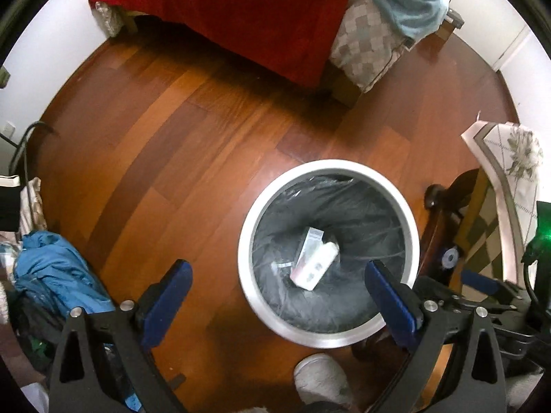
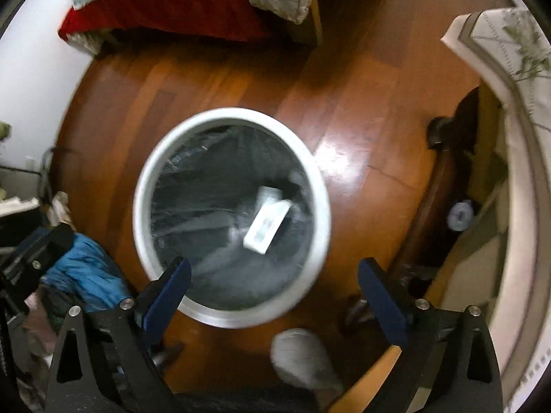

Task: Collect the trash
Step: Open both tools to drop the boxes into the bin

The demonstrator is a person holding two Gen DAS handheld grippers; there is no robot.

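Note:
A round bin with a white rim (image 1: pixel 241 251) stands on the wooden floor, lined with a dark plastic bag. At its bottom lies a white box (image 1: pixel 315 268) on top of a flat white packet (image 1: pixel 312 239). My left gripper (image 1: pixel 278 265) points down over the bin's near left side, open, with nothing between its blue pads. In the right wrist view the same bin rim (image 2: pixel 138 206) and white box (image 2: pixel 267 225) show, somewhat blurred. My right gripper (image 2: pixel 274 264) hangs over the bin's near right edge, open and empty.
A bed with a red blanket (image 1: pixel 261 17) and checked quilt (image 1: pixel 365 44) stands beyond the bin. Blue clothing (image 1: pixel 58 275) is piled at the left. A table with an embroidered cloth (image 1: pixel 509 158) and dark wooden legs stands at the right. A person's light-coloured foot (image 1: pixel 320 382) is just below the bin.

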